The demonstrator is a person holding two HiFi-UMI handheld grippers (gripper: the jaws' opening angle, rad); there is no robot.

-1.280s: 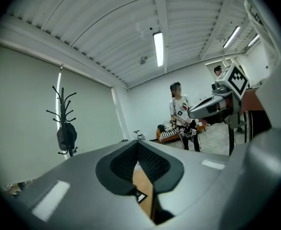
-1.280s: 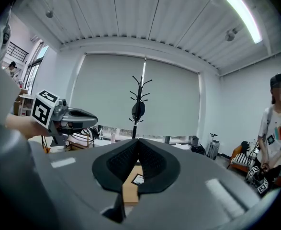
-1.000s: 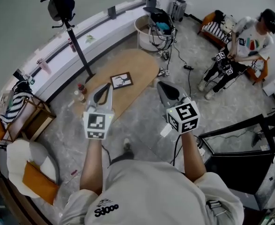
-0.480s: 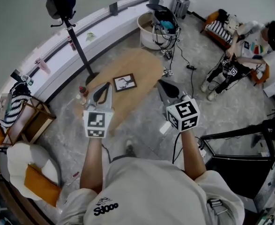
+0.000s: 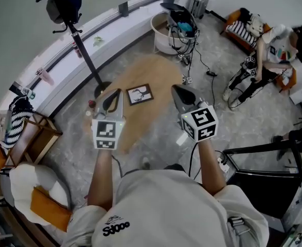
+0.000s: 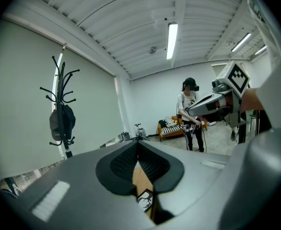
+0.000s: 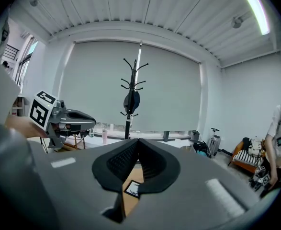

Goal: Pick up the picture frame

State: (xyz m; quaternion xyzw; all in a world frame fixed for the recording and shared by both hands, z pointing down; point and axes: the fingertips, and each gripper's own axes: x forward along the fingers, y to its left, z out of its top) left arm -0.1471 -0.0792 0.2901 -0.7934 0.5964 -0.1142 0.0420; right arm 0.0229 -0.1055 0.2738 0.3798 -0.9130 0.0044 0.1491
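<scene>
The picture frame (image 5: 140, 94), dark-edged with a white print, lies flat on the oval wooden table (image 5: 158, 71). My left gripper (image 5: 112, 98) is shut and empty, its tip just left of the frame over the table's near edge. My right gripper (image 5: 177, 92) is shut too, with nothing in it, a little to the right of the frame. In the left gripper view the frame (image 6: 145, 199) shows below the closed jaws of the left gripper (image 6: 138, 151). The right gripper view shows the frame (image 7: 133, 188) under the right gripper (image 7: 138, 145).
A coat stand (image 5: 84, 50) with a dark bag rises left of the table, and a bottle (image 5: 92, 104) stands by the table's left edge. A white tub with cables (image 5: 171, 32) sits behind. A person (image 5: 271, 48) sits at far right. A wooden chair (image 5: 30, 138) stands left, a black cart (image 5: 259, 174) right.
Both grippers have moved forward towards the table, still shut. The frame now lies between their tips in the head view, much nearer than before.
</scene>
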